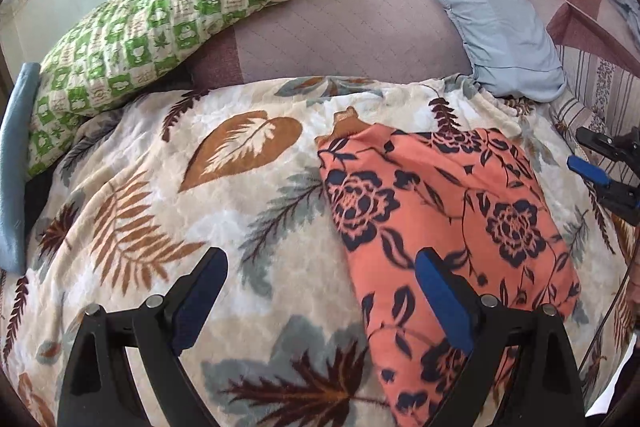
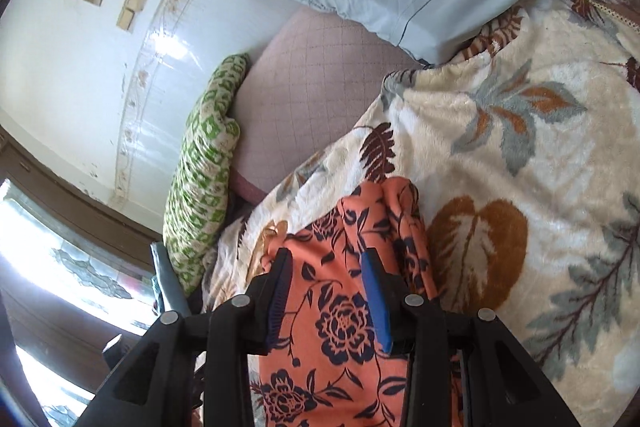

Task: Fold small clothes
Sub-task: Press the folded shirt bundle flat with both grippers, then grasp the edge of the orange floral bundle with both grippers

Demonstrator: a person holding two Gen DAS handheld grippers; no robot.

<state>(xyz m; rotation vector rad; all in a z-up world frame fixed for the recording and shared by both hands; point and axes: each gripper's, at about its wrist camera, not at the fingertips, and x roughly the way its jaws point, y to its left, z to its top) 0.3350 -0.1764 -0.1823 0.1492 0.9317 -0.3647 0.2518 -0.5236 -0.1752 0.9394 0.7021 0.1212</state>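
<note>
So one piece of clothing here: an orange garment [image 1: 448, 211] with a dark navy flower print, lying folded into a long panel on the leaf-print blanket [image 1: 224, 195]. From the left wrist view, the left gripper [image 1: 322, 301] sits just above the blanket with its two blue-padded fingers spread wide and nothing between them; the garment lies ahead and to the right, and the right-hand finger overlaps its near edge, though I can't tell if it touches. The right gripper [image 1: 592, 157] shows at the far right edge of that view, beyond the garment's far side.

In the right wrist view the right gripper [image 2: 326, 287] has its two fingers partly apart. The garment [image 2: 340, 311] runs up between them and bunches into a ridge just past the tips. Whether the pads actually press the cloth I can't tell.

Count of the other stuff: two pillows, one green-and-white checked pillow [image 1: 160, 23] ahead-left of the left gripper, one pale blue pillow [image 1: 488, 3] ahead-right. One mauve quilted sheet [image 1: 352, 31] between them, beyond the blanket's far edge
</note>
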